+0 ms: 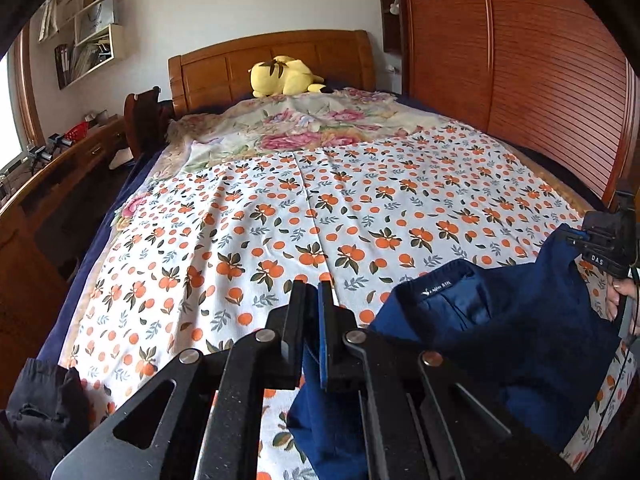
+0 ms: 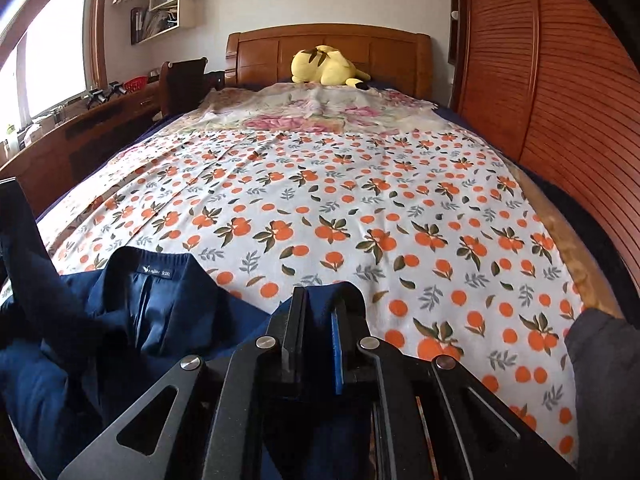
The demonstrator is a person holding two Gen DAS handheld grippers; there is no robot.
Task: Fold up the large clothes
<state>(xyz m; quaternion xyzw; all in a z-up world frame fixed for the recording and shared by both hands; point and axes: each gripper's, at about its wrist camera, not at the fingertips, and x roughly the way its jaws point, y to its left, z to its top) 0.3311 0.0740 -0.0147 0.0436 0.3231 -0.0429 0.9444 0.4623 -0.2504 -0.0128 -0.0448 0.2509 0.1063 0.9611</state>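
Note:
A large navy blue garment with a labelled collar hangs bunched above the near end of the bed. My left gripper is shut on one edge of it, blue cloth pinched between the jaws. My right gripper is shut on another edge of the same garment. It also shows at the far right of the left wrist view, held up with the cloth draped from it.
The bed carries an orange-fruit print sheet and a floral blanket further back. A yellow plush toy lies by the wooden headboard. A wooden wardrobe stands right, a desk left. Dark clothing lies at the near-left corner.

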